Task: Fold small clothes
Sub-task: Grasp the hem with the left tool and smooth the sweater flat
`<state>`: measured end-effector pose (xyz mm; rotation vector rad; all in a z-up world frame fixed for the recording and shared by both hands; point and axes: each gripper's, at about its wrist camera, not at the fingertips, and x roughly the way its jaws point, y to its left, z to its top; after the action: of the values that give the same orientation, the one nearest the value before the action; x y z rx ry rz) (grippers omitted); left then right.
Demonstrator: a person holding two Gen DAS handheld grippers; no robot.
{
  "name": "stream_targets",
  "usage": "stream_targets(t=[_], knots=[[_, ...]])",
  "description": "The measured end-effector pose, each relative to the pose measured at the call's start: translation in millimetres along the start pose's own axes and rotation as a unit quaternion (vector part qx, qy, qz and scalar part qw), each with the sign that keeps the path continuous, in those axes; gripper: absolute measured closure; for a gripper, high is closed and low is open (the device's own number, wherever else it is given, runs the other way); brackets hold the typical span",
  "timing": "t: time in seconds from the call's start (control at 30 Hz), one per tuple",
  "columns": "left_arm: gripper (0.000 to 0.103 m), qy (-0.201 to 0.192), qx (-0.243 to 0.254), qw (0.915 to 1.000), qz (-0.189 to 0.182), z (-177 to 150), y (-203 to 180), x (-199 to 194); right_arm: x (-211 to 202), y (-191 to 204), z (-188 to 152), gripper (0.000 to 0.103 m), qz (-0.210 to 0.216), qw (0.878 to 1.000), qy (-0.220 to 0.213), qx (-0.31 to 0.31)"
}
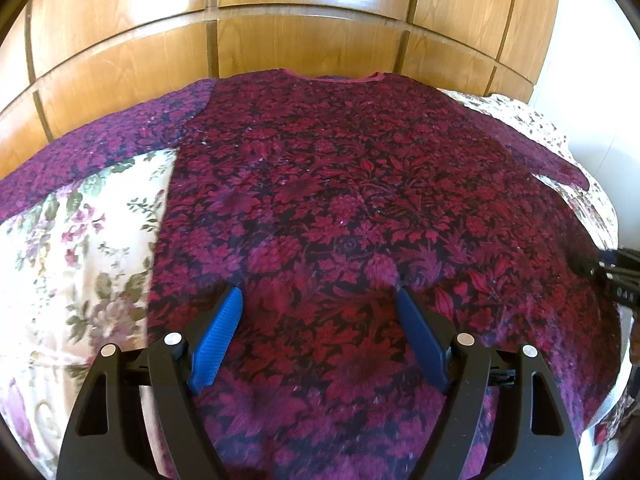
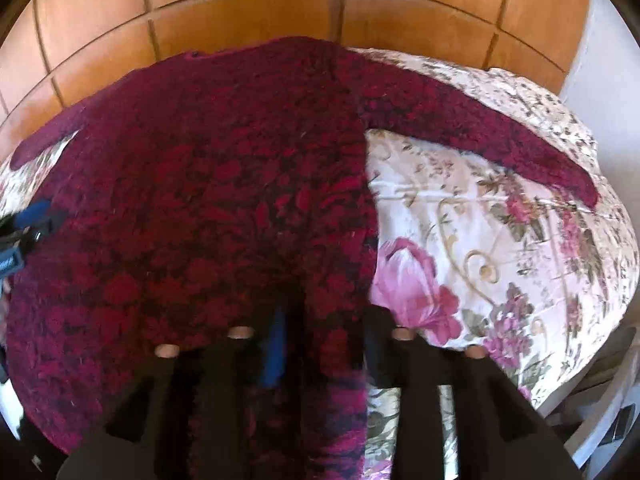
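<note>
- Dark red patterned garment (image 1: pixel 344 200) spread flat on a bed, over a cream floral bedspread (image 1: pixel 72 248).
- Long axis running from the near hem up to the neckline (image 1: pixel 332 76), which points at the wooden panelled wall (image 1: pixel 312 40) behind the bed.
- One sleeve (image 1: pixel 100 148) stretched out to the left side in the left wrist view; the other sleeve (image 2: pixel 500 140) angled out and down to the right in the right wrist view.
- Near hem cut off by the lower edge of both views and by the gripper bodies.
- Left gripper (image 1: pixel 320 300) hanging over the lower middle of the garment, blue fingers (image 1: pixel 220 336) spread wide, only cloth lying below them, nothing pinched.
- Right gripper (image 2: pixel 324 320) at the garment's right side edge, where red cloth meets bedspread; picture smeared by motion blur.
- Right gripper's fingers (image 2: pixel 276 352) at a middling gap, one blue pad faintly visible, the other a dark shape; garment edge lying in the gap; cannot tell whether the pads press on it.
- Each gripper visible at the rim of the other's view, as a dark, partly cut-off shape.
- Light wall to the right of the panelling; objects at the lower right of the right wrist view too blurred to name.
</note>
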<state>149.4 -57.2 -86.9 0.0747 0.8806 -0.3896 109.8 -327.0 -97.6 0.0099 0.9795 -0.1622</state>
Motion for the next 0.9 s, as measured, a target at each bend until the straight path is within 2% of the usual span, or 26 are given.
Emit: stream_targets(t=[0.03,0.07,0.17,0.2,0.3,0.4,0.47,0.5,0.57,0.63,0.7,0.8,0.9], knots=[[0.025,-0.005,-0.007,0.9999,0.006,0.4,2.9,-8.8,-1.5,-2.4,3.7,0.038,-0.008,1.000,-0.006,0.012],[0.025,-0.012,-0.011,0.9998,0.011,0.4,6.0,-16.4,-2.9,-4.8,7.1,0.037,-0.010,1.000,-0.010,0.019],[0.025,-0.048,-0.011,0.9981,0.038,-1.8,17.0,-47.8,-9.2,-5.7,22.2,0.023,-0.011,0.999,-0.037,0.037],[0.025,-0.053,-0.012,0.9975,0.046,-2.8,20.3,-53.9,-12.3,-2.3,26.8,0.022,-0.012,0.998,-0.047,0.037],[0.025,-0.034,-0.036,0.9975,0.050,-10.9,36.8,-61.4,-11.9,12.1,46.1,0.016,-0.004,0.997,-0.066,0.030],[0.025,-0.004,-0.061,0.9980,0.019,-25.4,46.8,-59.9,-9.2,36.6,52.5,0.011,0.005,0.997,-0.075,0.008],[0.036,0.011,-0.058,0.9981,-0.014,-36.6,43.3,-58.5,-2.8,54.0,54.2,0.009,0.005,0.997,-0.074,-0.013],[0.042,0.020,-0.052,0.9982,-0.020,-39.8,39.2,-55.8,5.4,62.5,55.2,0.009,0.002,0.997,-0.067,-0.027],[0.053,0.018,-0.017,0.9997,0.005,-47.8,27.1,-52.7,20.6,72.5,54.7,0.009,-0.006,0.998,-0.053,-0.038],[0.074,0.016,0.003,0.9998,0.014,-50.0,21.2,-51.1,34.6,74.9,48.9,0.009,-0.006,0.999,-0.037,-0.039],[0.088,0.013,0.002,0.9998,0.016,-49.7,22.9,-52.5,42.8,71.5,42.0,0.005,-0.003,0.999,-0.039,-0.025],[0.093,0.008,-0.008,0.9999,0.005,-51.2,28.7,-56.3,46.6,60.8,37.2,0.005,0.018,0.999,-0.046,0.000],[0.095,0.007,-0.014,0.9999,0.001,-61.4,32.3,-63.2,46.5,53.1,29.1,0.005,0.031,0.998,-0.059,0.007]])
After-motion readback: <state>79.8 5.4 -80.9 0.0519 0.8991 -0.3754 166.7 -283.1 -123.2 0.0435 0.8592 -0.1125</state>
